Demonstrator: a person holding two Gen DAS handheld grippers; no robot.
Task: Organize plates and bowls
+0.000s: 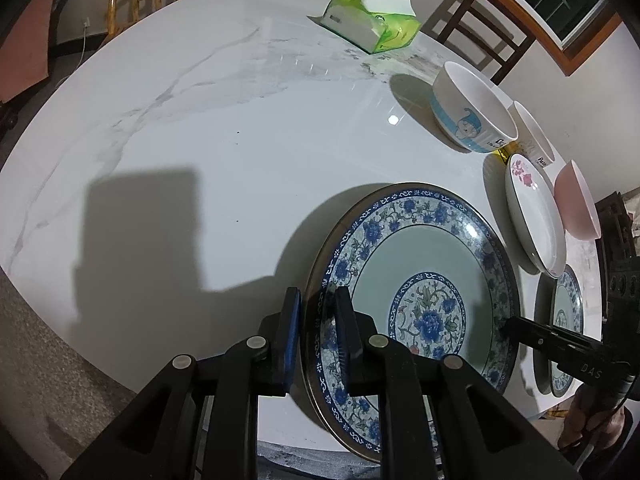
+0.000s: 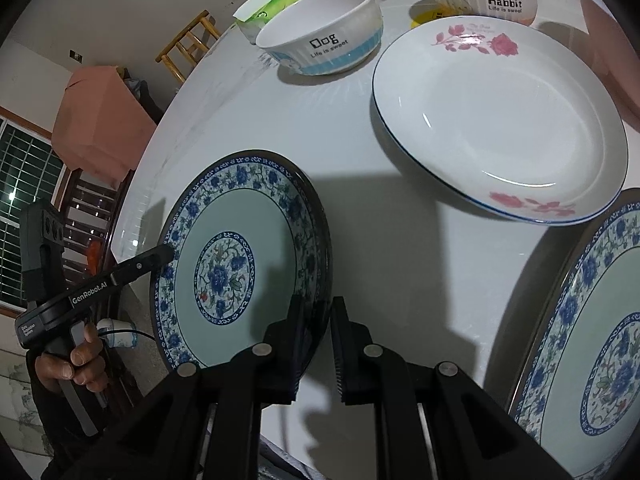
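Left claw [image 1: 316, 344] on blue-flowered plate [image 1: 432, 248] — bowls [image 2: 320, 28] "Dog", "Rabbit"

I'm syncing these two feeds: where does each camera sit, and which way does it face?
Left wrist: on the left gripper, looking down its fingers at the blue floral plate it clamps; the right gripper shows.
Right wrist: on the right gripper, looking down at that plate's opposite rim; the left gripper and a hand show.
Shared: that plate, Dog bowl, rose plate, marble table.
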